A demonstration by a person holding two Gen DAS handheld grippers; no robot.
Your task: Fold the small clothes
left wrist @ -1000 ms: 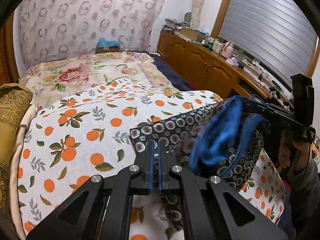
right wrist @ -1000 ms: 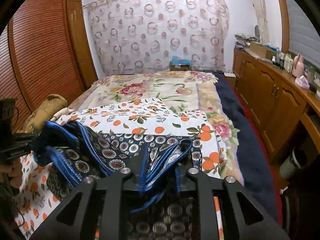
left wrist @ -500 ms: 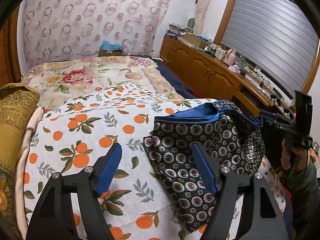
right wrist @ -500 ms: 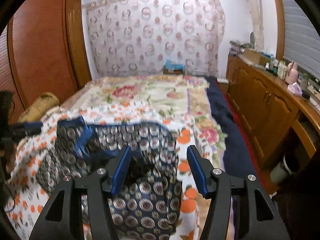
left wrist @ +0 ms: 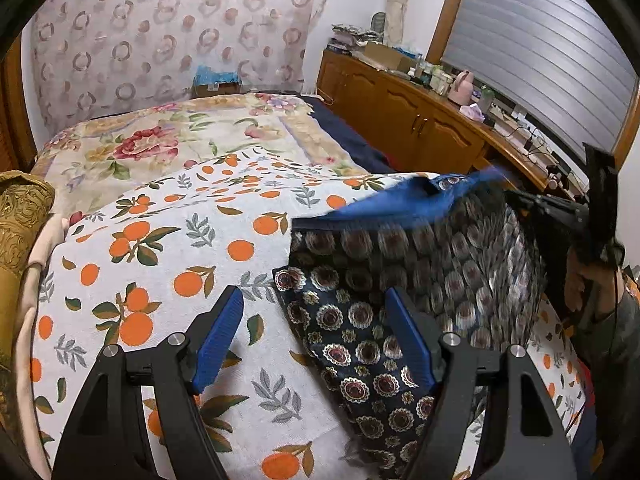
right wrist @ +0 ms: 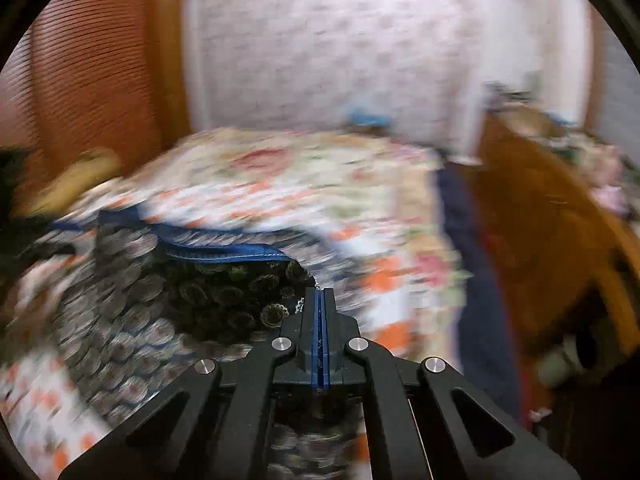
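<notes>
The left gripper (left wrist: 316, 330) hangs with its blue pads spread wide and nothing between them, above the orange-print sheet (left wrist: 160, 264). Its right finger (left wrist: 408, 340) overlaps the near corner of the dark patterned shorts (left wrist: 360, 340), which lie on the sheet's right half with the blue waistband (left wrist: 400, 204) lifted and blurred toward the right gripper (left wrist: 560, 216) at the frame's edge. Beyond the sheet lies a floral bedspread (left wrist: 160, 140); a gold cushion (left wrist: 20, 216) sits at the left, a wooden cabinet (left wrist: 400, 112) along the right wall.

From the right wrist, the picture is smeared by motion. The right gripper (right wrist: 319, 300) has its fingers pressed together, and dark fabric seems caught in the slit. The shorts (right wrist: 224, 292) bunch just left of the tips, their blue waistband (right wrist: 224, 254) arching above. The wooden cabinet (right wrist: 540, 208) stands right, slatted wooden doors (right wrist: 92, 80) left.
</notes>
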